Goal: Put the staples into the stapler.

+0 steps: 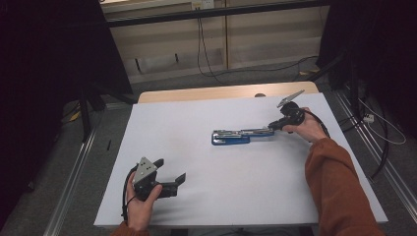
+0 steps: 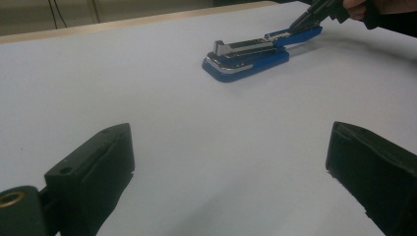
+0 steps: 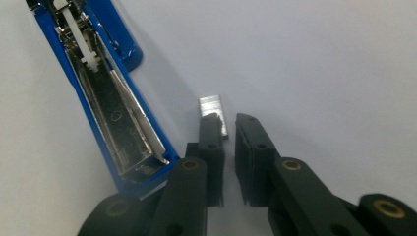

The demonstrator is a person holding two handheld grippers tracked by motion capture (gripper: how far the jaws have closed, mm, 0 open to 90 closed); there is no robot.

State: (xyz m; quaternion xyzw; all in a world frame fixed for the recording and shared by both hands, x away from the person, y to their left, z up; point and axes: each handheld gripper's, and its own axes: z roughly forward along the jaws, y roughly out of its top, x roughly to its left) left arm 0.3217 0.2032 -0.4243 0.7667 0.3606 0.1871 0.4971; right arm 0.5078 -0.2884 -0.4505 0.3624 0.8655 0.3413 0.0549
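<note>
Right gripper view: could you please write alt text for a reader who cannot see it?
The right gripper holds a small silver strip of staples between its nearly closed black jaws, above a white table. To its left lies an opened blue stapler with its empty metal channel exposed.

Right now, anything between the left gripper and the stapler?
Nothing: in the left gripper view, bare white table runs from the open left gripper to the opened blue stapler. The high view agrees.
</note>
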